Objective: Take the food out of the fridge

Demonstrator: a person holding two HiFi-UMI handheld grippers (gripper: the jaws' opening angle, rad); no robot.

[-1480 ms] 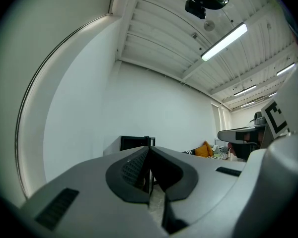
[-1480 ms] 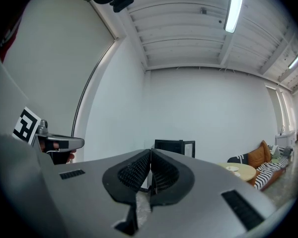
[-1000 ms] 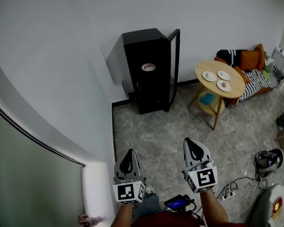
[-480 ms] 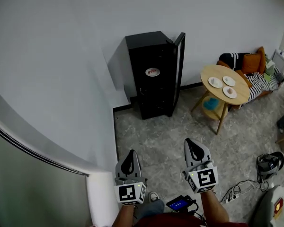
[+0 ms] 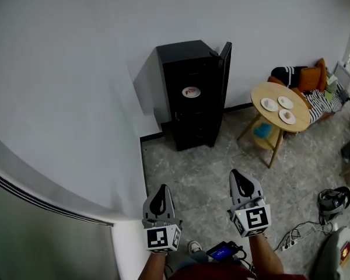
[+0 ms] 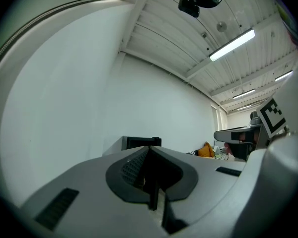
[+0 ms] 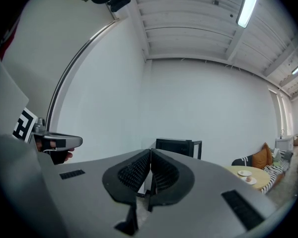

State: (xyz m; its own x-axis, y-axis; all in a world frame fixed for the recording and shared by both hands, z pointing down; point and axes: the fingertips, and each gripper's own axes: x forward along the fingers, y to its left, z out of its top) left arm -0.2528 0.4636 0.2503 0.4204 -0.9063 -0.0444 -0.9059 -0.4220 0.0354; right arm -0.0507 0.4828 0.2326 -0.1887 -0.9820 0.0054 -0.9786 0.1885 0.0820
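Observation:
A black fridge (image 5: 192,92) stands against the far wall with its door (image 5: 225,77) swung open to the right. A plate of food (image 5: 191,91) shows on a shelf inside. Both grippers are held low and level, well short of the fridge and pointing towards it. My left gripper (image 5: 158,191) is shut and holds nothing; in the left gripper view its tip (image 6: 148,150) sits just below the fridge (image 6: 141,142). My right gripper (image 5: 238,177) is also shut and empty, and in the right gripper view the fridge (image 7: 178,146) lies beyond its closed tip (image 7: 150,152).
A round wooden table (image 5: 267,92) with three small plates stands right of the fridge, and a sofa (image 5: 315,89) with cushions behind it. A white wall corner (image 5: 128,238) juts out beside my left gripper. Cables and a power strip (image 5: 286,241) lie on the floor at the right.
Both grippers and the head camera have advanced together towards the fridge, which looks slightly larger now. Both pairs of jaws stay shut.

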